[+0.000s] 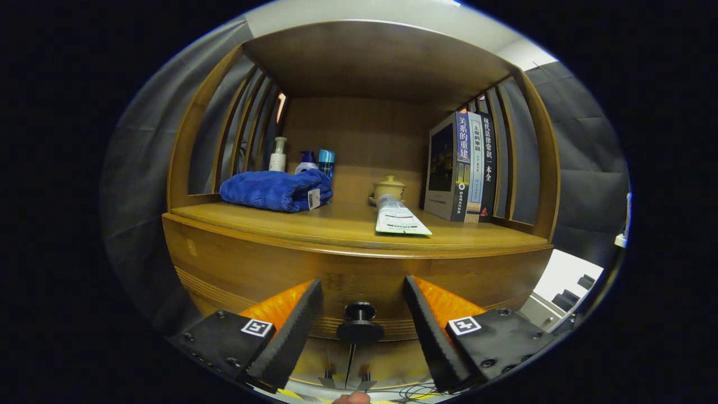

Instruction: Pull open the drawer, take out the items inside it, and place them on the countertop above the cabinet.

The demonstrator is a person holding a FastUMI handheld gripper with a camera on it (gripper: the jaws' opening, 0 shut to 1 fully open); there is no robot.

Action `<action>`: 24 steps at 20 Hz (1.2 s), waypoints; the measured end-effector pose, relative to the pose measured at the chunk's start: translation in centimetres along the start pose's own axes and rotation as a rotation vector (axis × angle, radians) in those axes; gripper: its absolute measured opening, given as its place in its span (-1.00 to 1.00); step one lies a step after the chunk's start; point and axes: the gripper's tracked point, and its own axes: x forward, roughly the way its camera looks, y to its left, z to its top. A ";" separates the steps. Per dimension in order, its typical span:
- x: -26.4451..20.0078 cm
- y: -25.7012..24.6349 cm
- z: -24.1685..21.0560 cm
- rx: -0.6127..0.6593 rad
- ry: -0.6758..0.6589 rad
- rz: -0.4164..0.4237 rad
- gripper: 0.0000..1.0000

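Jaws [360,320] spread wide, gripping nothing; black drawer knob [359,322] sits between them, untouched by either. Drawer [359,280] closed beneath bench [336,227].

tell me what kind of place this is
Likely a mock home corner in a booth: a wooden cabinet whose countertop holds a folded blue towel, upright books and toiletry bottles. The open gripper flanks the drawer knob.

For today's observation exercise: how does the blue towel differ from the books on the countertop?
The blue towel lies folded, soft and low; the books stand upright, rigid and tall. The towel sits toward the left, the books at the right. Both rest on the countertop, beyond the open gripper.
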 end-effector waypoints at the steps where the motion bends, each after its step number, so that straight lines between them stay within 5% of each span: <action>1: 0.1 0.1 -0.1 0.001 0.005 0.001 0.96; 5: -2.0 -0.5 1.7 -0.077 -0.005 -0.013 0.97; 12: -12.5 1.1 9.0 -0.026 -0.110 0.092 0.96; 16: -17.9 0.4 11.7 -0.081 -0.129 0.085 0.96; 24: -23.9 -1.0 18.0 0.015 -0.169 0.110 0.96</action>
